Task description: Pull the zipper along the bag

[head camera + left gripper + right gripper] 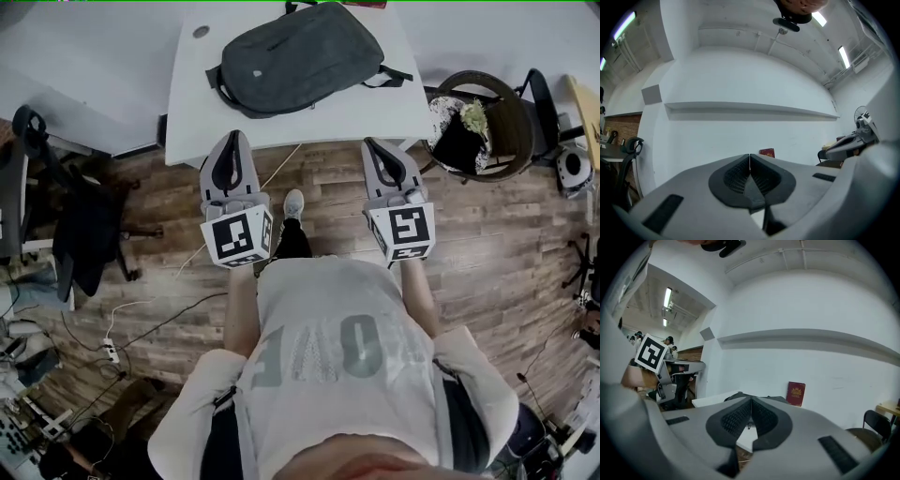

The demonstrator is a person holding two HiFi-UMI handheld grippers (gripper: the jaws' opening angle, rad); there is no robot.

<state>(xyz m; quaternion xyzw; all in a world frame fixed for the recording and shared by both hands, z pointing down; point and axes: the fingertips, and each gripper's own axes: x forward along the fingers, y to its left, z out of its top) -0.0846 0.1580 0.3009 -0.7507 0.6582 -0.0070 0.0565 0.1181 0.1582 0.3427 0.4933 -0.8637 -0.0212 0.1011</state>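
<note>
Both pairs of jaws are clenched with nothing caught in them: on your left gripper the ribbed black pads meet along a thin seam, and your right gripper shows the same closed line. From the head view, your left gripper and right gripper are held side by side, well apart from each other, their tips reaching the near edge of the white rectangular table while their bodies hang over the brown wood-plank floor. The dark grey fabric backpack lies flat on that table, tilted across it, farther in than either gripper and touched by neither; black straps trail from its right side. Its zipper pull is too small to pick out. In the right gripper view you can see the backpack just past the closed tips, with a dark red book standing upright against the white wall behind it. That book also peeks over the left gripper's tips. Your grey shoe rests on the floor between the two grippers.
</note>
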